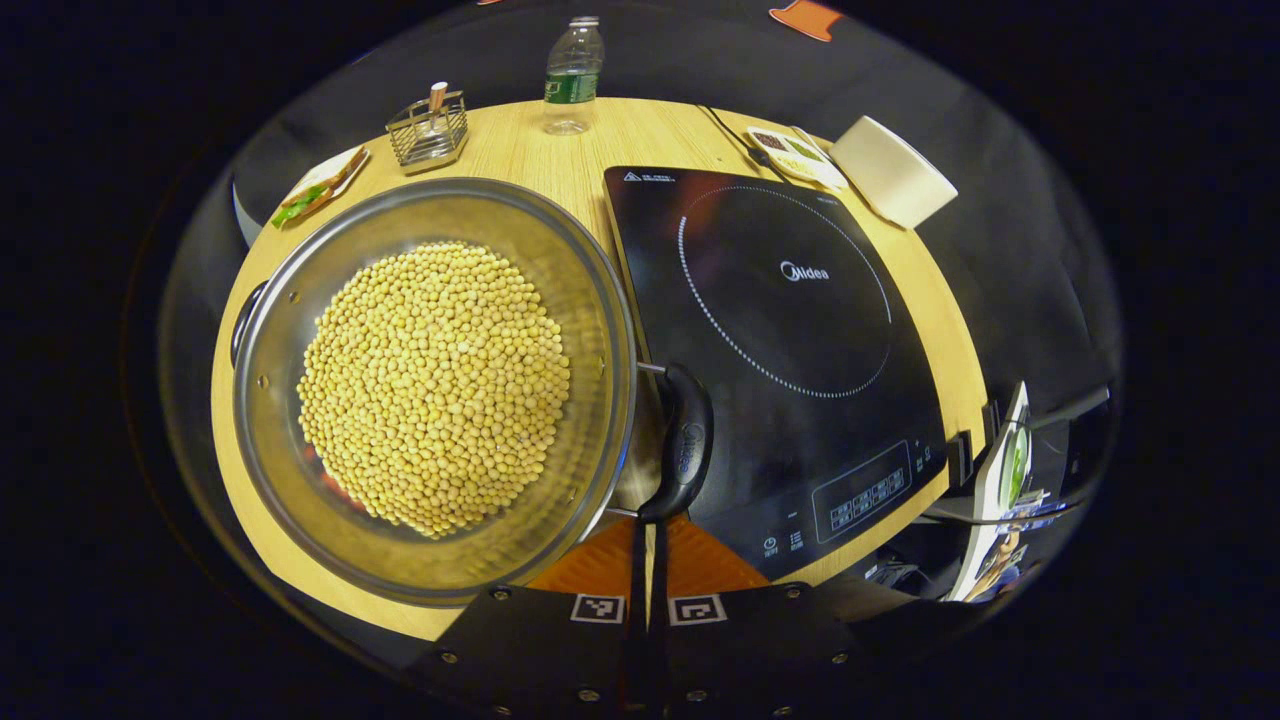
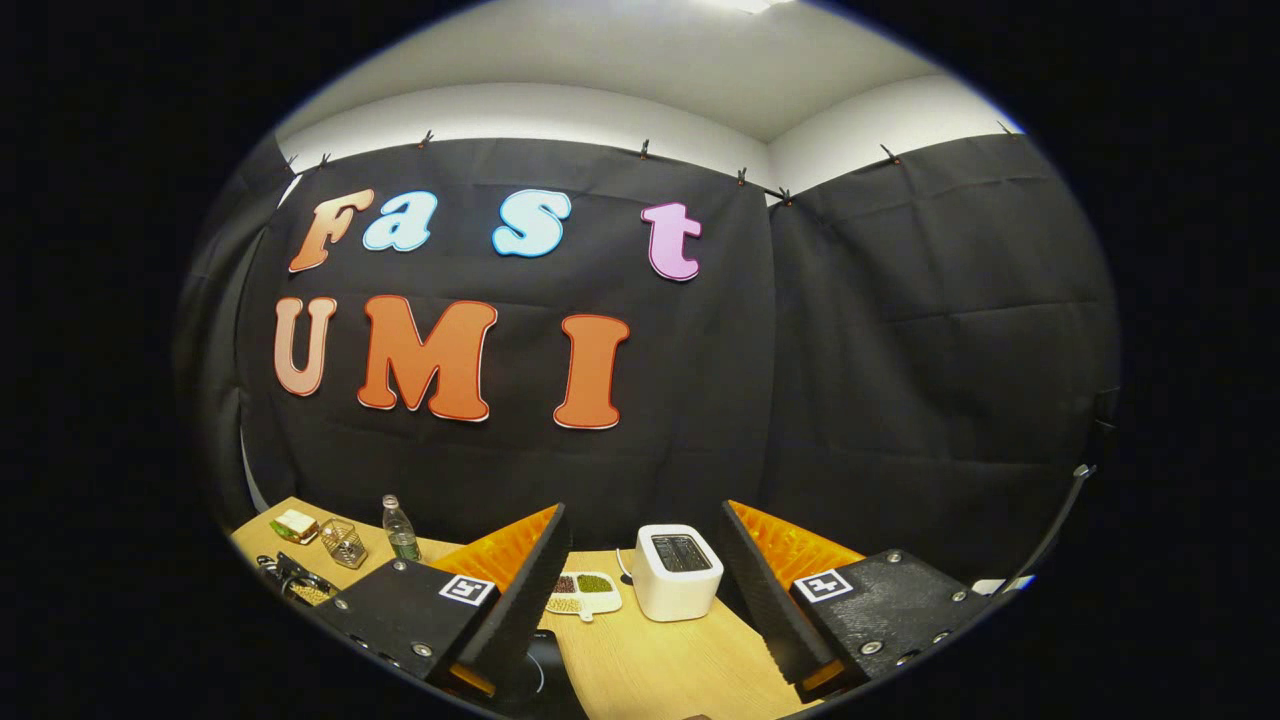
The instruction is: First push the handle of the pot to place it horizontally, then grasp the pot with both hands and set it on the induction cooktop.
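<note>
Round light-wood table (image 1: pixel 520 150). Directly on it: wide steel pot of yellow beans (image 1: pixel 430 385) at the left edge; flat black induction cooktop (image 1: pixel 790 360) just beside it, reaching the near edge; along the far edge, sandwich plate (image 1: pixel 318 185), wire caddy (image 1: pixel 428 130), clear plastic bottle (image 1: pixel 573 75), divided snack dish (image 1: pixel 797 155), white toaster (image 1: pixel 892 170).
</note>
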Available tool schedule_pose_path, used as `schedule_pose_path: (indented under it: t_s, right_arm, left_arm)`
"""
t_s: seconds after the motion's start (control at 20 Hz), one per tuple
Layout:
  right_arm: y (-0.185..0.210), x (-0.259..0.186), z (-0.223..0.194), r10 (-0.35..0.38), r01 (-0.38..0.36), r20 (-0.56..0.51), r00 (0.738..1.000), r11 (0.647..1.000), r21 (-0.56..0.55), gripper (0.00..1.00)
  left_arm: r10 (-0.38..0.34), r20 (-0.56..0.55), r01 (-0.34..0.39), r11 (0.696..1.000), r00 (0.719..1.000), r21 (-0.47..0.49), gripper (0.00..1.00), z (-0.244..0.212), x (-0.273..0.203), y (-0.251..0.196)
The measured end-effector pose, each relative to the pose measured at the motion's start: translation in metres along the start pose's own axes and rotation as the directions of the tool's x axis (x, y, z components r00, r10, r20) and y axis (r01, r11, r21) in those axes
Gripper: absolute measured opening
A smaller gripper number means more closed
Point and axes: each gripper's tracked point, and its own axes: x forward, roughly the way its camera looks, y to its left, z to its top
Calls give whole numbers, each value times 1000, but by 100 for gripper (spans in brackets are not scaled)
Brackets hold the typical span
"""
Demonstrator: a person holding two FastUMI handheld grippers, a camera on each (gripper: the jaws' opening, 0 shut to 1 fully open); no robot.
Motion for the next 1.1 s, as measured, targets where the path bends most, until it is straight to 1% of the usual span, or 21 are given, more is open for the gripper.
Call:
schedule_pose_path:
  t_s: [0.05,0.35,0.5,0.75,1.0,1.05,1.1]
  right_arm:
    - [1,1,-1,-1,1,-3,1000,1000,-5,93]
    - [9,1,-12,12,-12,-33,999,1000,-22,93]
    - [14,2,-20,22,-23,-62,998,999,-27,93]
    - [24,0,-26,50,-52,-79,996,998,-28,93]
    - [34,-7,-34,81,-84,-96,992,996,-29,93]
    - [36,-6,-36,85,-88,-97,992,996,-29,96]
    - [37,-8,-39,89,-93,-105,990,995,-28,93]
  left_arm:
    - [0,7,0,1000,1000,-10,2,5,2,0]
    - [26,50,-25,1000,998,-5,1,26,9,1]
    - [28,68,-26,999,997,-22,2,35,10,-4]
    - [55,113,-50,997,992,-52,1,48,15,-5]
    - [93,152,-90,996,984,-26,1,63,16,0]
    - [97,158,-94,995,983,-25,2,66,17,-2]
    - [96,162,-95,995,982,-16,2,67,18,-2]
